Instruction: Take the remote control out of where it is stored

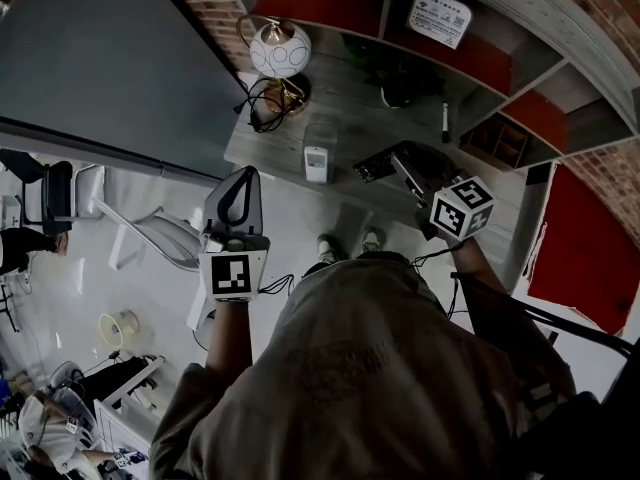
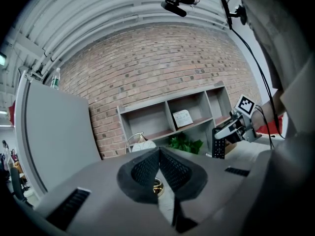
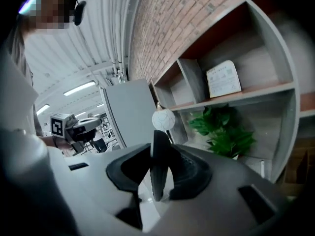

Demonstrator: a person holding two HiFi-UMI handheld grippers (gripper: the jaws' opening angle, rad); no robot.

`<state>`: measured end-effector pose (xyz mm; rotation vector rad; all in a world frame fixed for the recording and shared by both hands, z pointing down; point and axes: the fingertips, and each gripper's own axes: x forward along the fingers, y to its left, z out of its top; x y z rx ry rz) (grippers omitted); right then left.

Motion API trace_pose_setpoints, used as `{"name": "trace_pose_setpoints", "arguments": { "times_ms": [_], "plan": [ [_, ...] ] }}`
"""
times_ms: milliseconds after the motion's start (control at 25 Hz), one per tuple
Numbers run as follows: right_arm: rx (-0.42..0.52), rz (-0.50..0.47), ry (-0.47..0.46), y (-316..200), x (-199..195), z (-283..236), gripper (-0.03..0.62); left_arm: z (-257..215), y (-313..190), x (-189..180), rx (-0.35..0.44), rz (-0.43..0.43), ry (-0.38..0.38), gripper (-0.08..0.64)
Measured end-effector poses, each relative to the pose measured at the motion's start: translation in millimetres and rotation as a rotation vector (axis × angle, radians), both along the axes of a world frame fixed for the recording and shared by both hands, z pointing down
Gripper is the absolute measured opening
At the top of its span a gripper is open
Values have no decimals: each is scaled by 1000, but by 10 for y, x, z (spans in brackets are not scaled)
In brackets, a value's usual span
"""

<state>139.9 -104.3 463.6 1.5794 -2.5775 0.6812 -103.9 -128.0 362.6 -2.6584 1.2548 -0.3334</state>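
1. here, the right gripper (image 3: 160, 154) has its jaws clamped on the remote control (image 3: 158, 173), which sits edge-on between the pads.
2. in the head view the remote control sticks out to the left of the jaw tips, above the grey desk (image 1: 340, 118) and in front of the shelf unit (image 1: 500, 68).
3. in the left gripper view its long axis stands roughly upright. it reaches down below the right gripper's jaws, with the button face towards that camera.
4. the left gripper (image 2: 159, 151) has its jaws together with nothing between them, and it is well apart from the remote control.
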Motion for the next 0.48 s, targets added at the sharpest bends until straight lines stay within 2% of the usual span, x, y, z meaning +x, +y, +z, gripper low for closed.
{"name": "trace_pose_setpoints", "arguments": {
  "times_ms": [200,480],
  "plan": [
    [-108,-21,-1,-183,-81,580,112,95,-15,-52,-25,-14,-22,11],
    [-210,-39,-12,-320,-158,1194,112,191,-46,-133,-62,-45,-33,11]
  ]
}}
